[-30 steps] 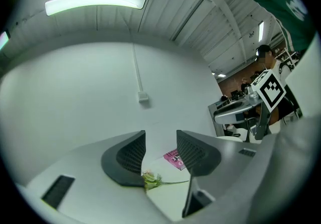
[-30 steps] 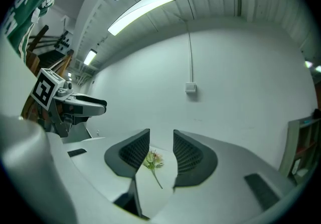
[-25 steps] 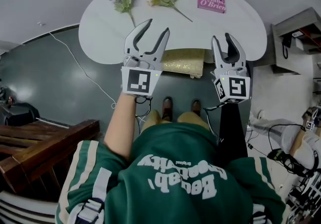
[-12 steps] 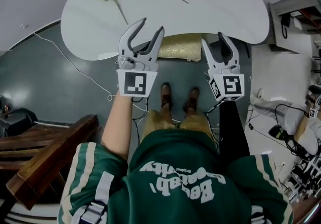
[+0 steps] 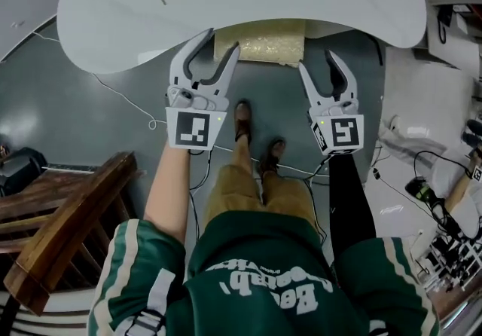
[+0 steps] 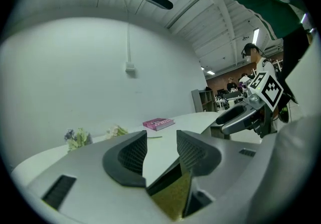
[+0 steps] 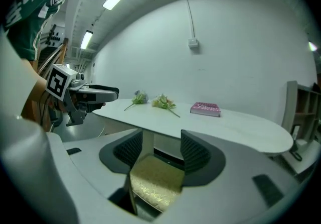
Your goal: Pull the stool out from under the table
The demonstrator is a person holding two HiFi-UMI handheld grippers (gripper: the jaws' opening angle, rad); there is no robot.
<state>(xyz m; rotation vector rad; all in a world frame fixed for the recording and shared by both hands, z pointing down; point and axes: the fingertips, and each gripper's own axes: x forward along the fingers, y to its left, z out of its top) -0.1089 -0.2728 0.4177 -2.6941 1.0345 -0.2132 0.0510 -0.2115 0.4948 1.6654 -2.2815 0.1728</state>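
The stool (image 5: 260,44) has a gold, glittery seat and stands partly under the white table (image 5: 113,18), with its front edge showing. My left gripper (image 5: 220,44) hangs open by the seat's left front corner, with nothing between its fingers. The right gripper (image 5: 318,63) is just right of the seat and clear of it. Its jaws are opening and hold nothing. In the left gripper view the gold stool (image 6: 173,199) lies below the left gripper (image 6: 160,143). In the right gripper view the stool (image 7: 155,183) lies low between the right gripper (image 7: 159,150) fingers, some way ahead.
On the table (image 7: 225,127) lie a pink book (image 7: 205,109) and two flower sprigs (image 7: 163,101). A wooden bench (image 5: 68,214) stands at the left. Cables (image 5: 120,93) run over the dark floor. A person's feet (image 5: 242,120) stand before the stool. Clutter and cables (image 5: 437,206) lie at the right.
The table and stool have slid up the head view as the person stepped closer. Both grippers now reach beside the stool's seat. The right jaws stand wider.
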